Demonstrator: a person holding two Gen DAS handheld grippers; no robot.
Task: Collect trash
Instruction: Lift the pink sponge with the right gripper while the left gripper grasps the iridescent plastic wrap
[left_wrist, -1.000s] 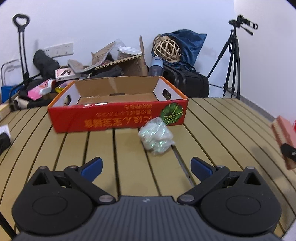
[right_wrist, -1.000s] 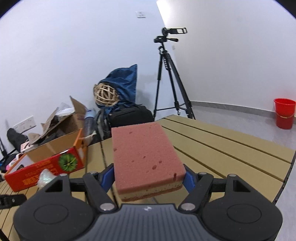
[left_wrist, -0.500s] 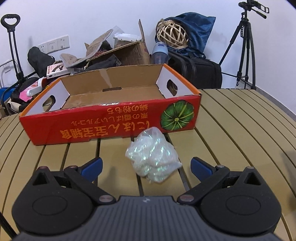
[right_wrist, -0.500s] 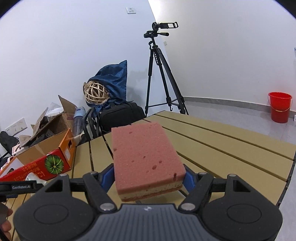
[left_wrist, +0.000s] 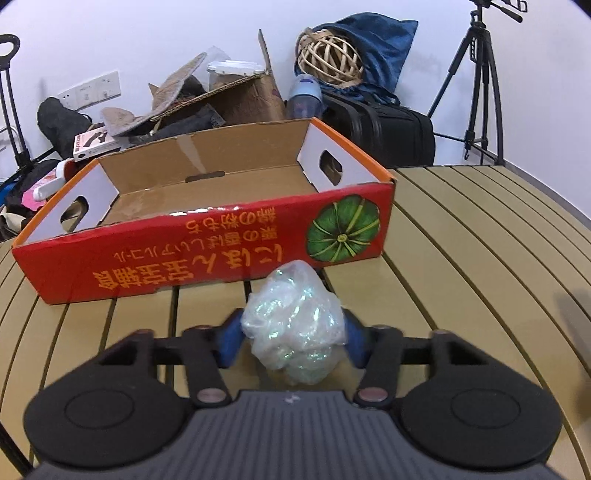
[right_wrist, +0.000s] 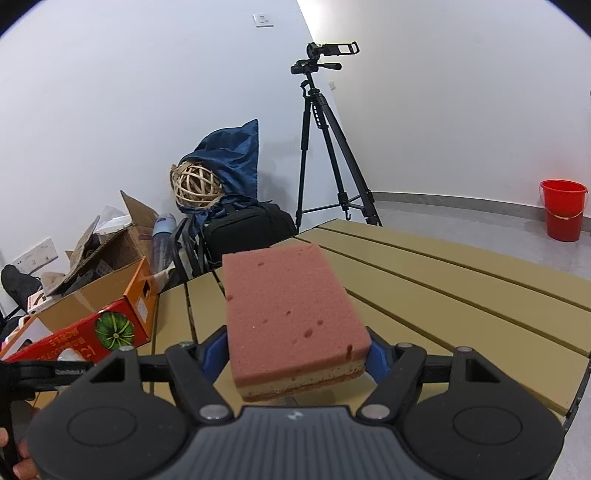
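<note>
Fingers: left (left_wrist: 293, 338) just closed, clenching crumpled iridescent plastic wad (left_wrist: 295, 317) | right (right_wrist: 297, 352) grasping pink sponge (right_wrist: 291, 314)

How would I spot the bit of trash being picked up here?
Find the red box with the green pumpkin picture on the slatted table. Just in front of it sits a crumpled wad of clear, shimmery plastic, pinched between the left gripper's blue pads. Nothing else there is see-through and glittery.

Red box wall (left_wrist: 207, 254) just ahead; open tabletop (left_wrist: 480, 258) rightward.
</note>
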